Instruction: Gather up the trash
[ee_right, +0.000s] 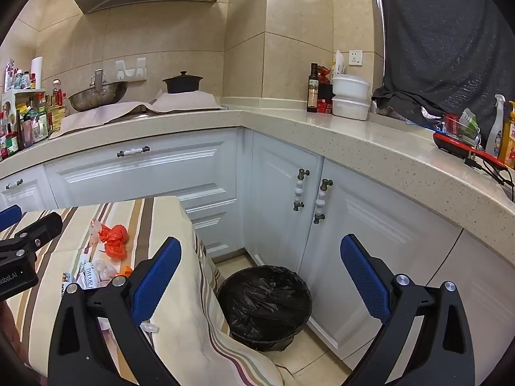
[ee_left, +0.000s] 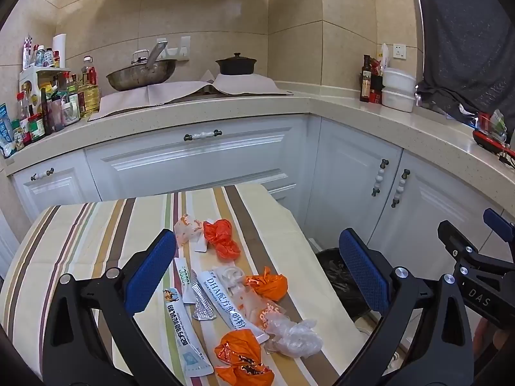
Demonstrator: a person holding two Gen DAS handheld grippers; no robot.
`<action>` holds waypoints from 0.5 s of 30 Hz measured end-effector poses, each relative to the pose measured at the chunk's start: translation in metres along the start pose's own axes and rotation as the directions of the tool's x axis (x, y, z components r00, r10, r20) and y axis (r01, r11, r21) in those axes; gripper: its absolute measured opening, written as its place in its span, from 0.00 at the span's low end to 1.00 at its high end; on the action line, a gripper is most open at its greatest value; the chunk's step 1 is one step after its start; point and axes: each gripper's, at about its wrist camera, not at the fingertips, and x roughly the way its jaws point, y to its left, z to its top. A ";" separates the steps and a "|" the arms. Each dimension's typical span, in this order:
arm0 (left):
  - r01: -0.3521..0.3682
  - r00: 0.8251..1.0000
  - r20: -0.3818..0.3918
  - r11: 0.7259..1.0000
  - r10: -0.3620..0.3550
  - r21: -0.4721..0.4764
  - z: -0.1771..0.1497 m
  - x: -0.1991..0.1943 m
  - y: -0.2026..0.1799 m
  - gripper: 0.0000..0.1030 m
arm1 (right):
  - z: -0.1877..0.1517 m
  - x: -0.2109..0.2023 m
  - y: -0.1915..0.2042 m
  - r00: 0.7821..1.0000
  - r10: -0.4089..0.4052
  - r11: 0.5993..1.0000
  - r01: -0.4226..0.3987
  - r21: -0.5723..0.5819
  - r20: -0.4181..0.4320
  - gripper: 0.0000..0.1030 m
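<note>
Trash lies on a striped tablecloth [ee_left: 80, 251]: crumpled orange wrappers [ee_left: 222, 238], [ee_left: 268, 284], [ee_left: 241, 362], white sachets [ee_left: 222, 299], a silver packet [ee_left: 201, 302] and clear plastic [ee_left: 294, 334]. My left gripper [ee_left: 257, 276] is open and empty above this pile. My right gripper [ee_right: 260, 276] is open and empty above a bin with a black liner [ee_right: 265, 302] on the floor beside the table. The bin also shows in the left wrist view [ee_left: 338, 273]. The orange wrapper [ee_right: 113, 239] and sachets [ee_right: 87, 273] show at left in the right wrist view.
White cabinets [ee_right: 280, 199] stand close behind the bin. The L-shaped counter [ee_left: 225, 109] carries a wok [ee_left: 141, 75], a black pot [ee_left: 236, 64], bottles [ee_left: 48, 106] and white containers [ee_left: 397, 90]. The right gripper's body [ee_left: 476, 267] shows at the right edge.
</note>
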 end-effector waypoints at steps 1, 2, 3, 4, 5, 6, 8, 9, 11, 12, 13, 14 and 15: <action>0.001 1.000 0.002 1.000 -0.001 -0.001 0.000 0.000 0.000 0.96 | 0.000 0.000 0.000 1.000 -0.002 1.000 0.002 -0.002 -0.001 0.94; 0.002 1.000 0.003 1.000 -0.002 -0.002 0.000 0.000 0.000 0.96 | 0.000 0.000 0.000 1.000 -0.002 1.000 0.002 -0.002 0.001 0.94; 0.004 1.000 0.003 1.000 -0.004 -0.003 0.000 0.000 0.000 0.96 | 0.000 -0.001 0.001 1.000 -0.004 1.000 0.004 -0.001 0.000 0.94; -0.003 1.000 0.008 1.000 0.003 0.003 0.000 0.000 -0.001 0.96 | 0.000 -0.001 0.001 1.000 -0.005 1.000 0.005 0.000 0.000 0.94; -0.002 1.000 0.008 1.000 0.002 0.002 0.000 0.000 -0.001 0.96 | 0.000 -0.001 0.001 1.000 -0.006 1.000 0.006 0.001 -0.001 0.94; -0.002 1.000 0.008 1.000 0.002 0.000 0.000 0.000 -0.001 0.96 | 0.000 -0.001 0.001 1.000 -0.007 1.000 0.007 0.002 -0.001 0.94; 0.001 1.000 0.006 1.000 -0.001 -0.006 0.000 0.001 -0.001 0.96 | 0.001 -0.001 0.002 1.000 -0.010 1.000 0.010 0.003 -0.002 0.94; 0.002 1.000 0.005 1.000 -0.002 -0.008 0.000 0.002 -0.001 0.96 | 0.001 -0.001 0.003 1.000 -0.012 1.000 0.012 0.004 -0.003 0.94; 0.003 1.000 0.006 1.000 -0.003 -0.012 0.001 0.002 0.000 0.96 | 0.003 -0.006 0.002 1.000 -0.006 1.000 0.006 0.002 0.002 0.94; 0.002 1.000 0.007 1.000 -0.002 -0.008 0.000 0.002 0.000 0.96 | 0.004 -0.006 0.002 1.000 -0.008 1.000 0.008 0.002 0.003 0.94; -0.001 1.000 0.010 1.000 0.001 0.004 -0.001 -0.001 -0.002 0.96 | 0.004 -0.006 0.003 1.000 -0.008 1.000 0.008 0.002 0.003 0.94; 0.000 1.000 0.009 1.000 0.000 0.003 0.000 -0.001 -0.001 0.96 | 0.004 -0.003 0.002 1.000 -0.008 1.000 0.008 0.003 0.002 0.94; -0.001 1.000 0.009 1.000 0.001 0.004 0.000 -0.001 -0.001 0.96 | 0.004 -0.004 0.001 1.000 -0.008 1.000 0.008 0.003 0.004 0.94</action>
